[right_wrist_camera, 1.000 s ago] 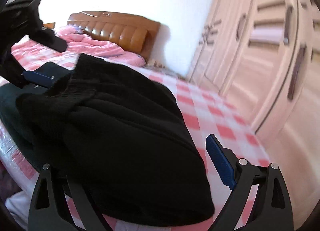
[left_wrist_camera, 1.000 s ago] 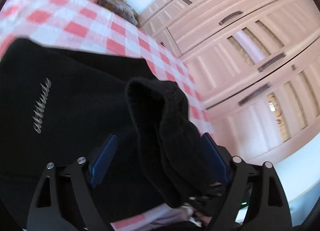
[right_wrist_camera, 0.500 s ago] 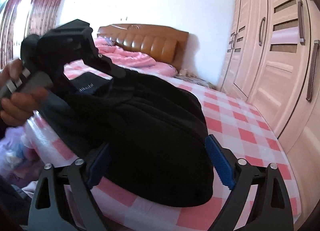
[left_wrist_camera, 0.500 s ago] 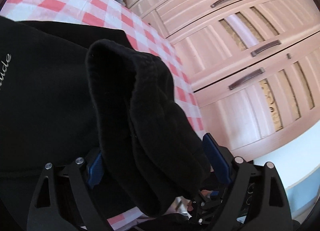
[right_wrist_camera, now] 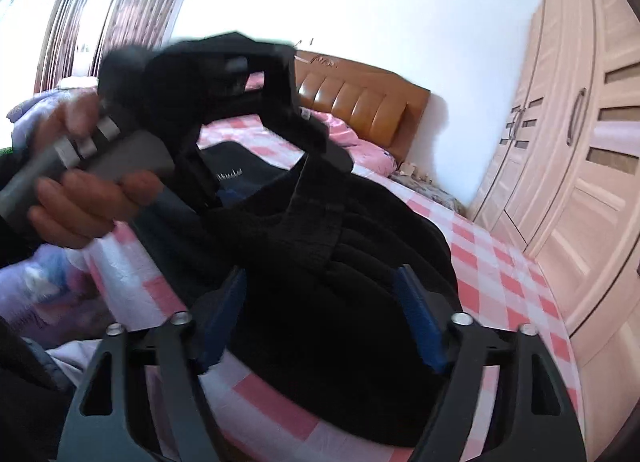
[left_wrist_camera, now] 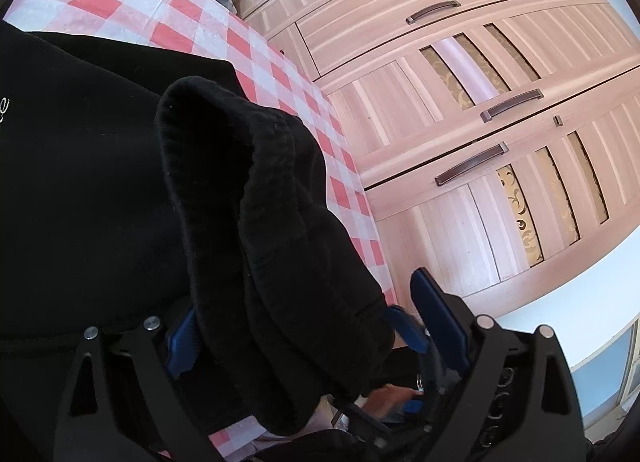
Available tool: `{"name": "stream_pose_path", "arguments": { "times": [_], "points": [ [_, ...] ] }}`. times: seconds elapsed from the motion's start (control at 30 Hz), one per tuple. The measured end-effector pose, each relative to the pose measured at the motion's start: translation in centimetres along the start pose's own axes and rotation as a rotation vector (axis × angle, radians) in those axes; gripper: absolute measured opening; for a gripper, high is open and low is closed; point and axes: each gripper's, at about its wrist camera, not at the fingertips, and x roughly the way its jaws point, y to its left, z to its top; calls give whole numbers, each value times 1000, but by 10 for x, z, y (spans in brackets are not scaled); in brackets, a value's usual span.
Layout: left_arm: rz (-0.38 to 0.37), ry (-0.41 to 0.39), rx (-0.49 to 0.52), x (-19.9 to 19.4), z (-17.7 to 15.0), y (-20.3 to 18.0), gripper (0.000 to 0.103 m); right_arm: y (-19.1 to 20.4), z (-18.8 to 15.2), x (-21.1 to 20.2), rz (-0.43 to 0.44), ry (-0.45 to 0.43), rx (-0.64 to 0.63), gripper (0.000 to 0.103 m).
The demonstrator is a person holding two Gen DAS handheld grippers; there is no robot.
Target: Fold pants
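Observation:
The black pants (left_wrist_camera: pixel 100 166) lie bunched on the pink checked bed (left_wrist_camera: pixel 120 2). In the left wrist view a thick ribbed fold of them (left_wrist_camera: pixel 272 246) stands up between the fingers of my left gripper (left_wrist_camera: pixel 316 322), whose jaws stand wide apart around it. In the right wrist view the pants (right_wrist_camera: pixel 360 254) heap in front of my right gripper (right_wrist_camera: pixel 320 314), also wide open, with cloth between its blue pads (right_wrist_camera: pixel 416 318). The left gripper (right_wrist_camera: pixel 256 110) and the hand holding it show above the pile there.
A pale wooden wardrobe (left_wrist_camera: pixel 480 122) runs along the bed's right side. A brown padded headboard (right_wrist_camera: pixel 360 94) and pink bedding (right_wrist_camera: pixel 340 130) are at the far end. A dark garment with white lettering (right_wrist_camera: pixel 230 166) lies behind the pile. Curtains (right_wrist_camera: pixel 100 14) hang at left.
Both grippers have tilted and drawn closer together. The fold of cloth has risen higher between the left fingers. The left gripper now looms large in the right wrist view.

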Motion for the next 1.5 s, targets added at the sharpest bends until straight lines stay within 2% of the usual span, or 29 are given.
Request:
{"name": "stream_pose_path", "arguments": {
  "times": [0.1, 0.3, 0.37, 0.5, 0.6, 0.67, 0.77, 0.8, 0.87, 0.9, 0.93, 1.03, 1.07, 1.1, 1.17, 1.23, 1.37, 1.5],
  "points": [
    [29, 7, 25, -1, -1, -4, 93, -5, 7, 1, 32, -8, 28, 65],
    [33, 16, 38, 3, -1, -6, 95, -4, 4, 9, -29, 26, -30, 53],
    [33, 15, 30, 4, 0, -6, 97, 1, 1, 9, -23, 18, -61, 44],
    [67, 23, 42, 8, 2, -13, 99, -1, 7, 7, -6, -10, -22, 31],
    [136, 31, 67, 15, 6, -23, 99, 1, 15, 4, -1, -26, -15, 28],
    [218, 51, 87, 24, 13, -32, 99, 3, 22, 0, 11, -50, -5, 27],
    [301, 92, 130, 39, 20, -44, 97, 6, 27, -2, 21, -66, -2, 27],
    [335, 102, 151, 43, 21, -49, 88, 6, 27, -2, 29, -67, 7, 27],
    [437, 116, 203, 51, 20, -56, 63, 6, 23, -2, 26, -67, 21, 27],
    [477, 118, 220, 53, 20, -57, 41, 4, 22, -1, 22, -68, 26, 27],
    [509, 123, 242, 54, 20, -57, 37, 2, 20, 1, 24, -60, 35, 27],
    [526, 123, 269, 54, 17, -60, 31, 2, 16, 0, 30, -49, 51, 31],
    [532, 120, 277, 53, 16, -61, 30, 0, 15, -1, 28, -47, 55, 39],
    [542, 111, 280, 53, 15, -62, 28, 0, 11, -5, 26, -46, 59, 65],
    [542, 105, 276, 52, 17, -63, 27, -1, 2, -16, -15, -68, 54, 95],
    [537, 90, 275, 50, 18, -69, 25, -6, -9, -29, -72, -73, 55, 95],
    [518, 54, 303, 39, 23, -93, 24, -37, -33, -37, -161, 5, 146, 95],
    [513, 4, 342, 20, 36, -122, 22, -50, -47, -31, -182, 53, 205, 95]
  ]
}}
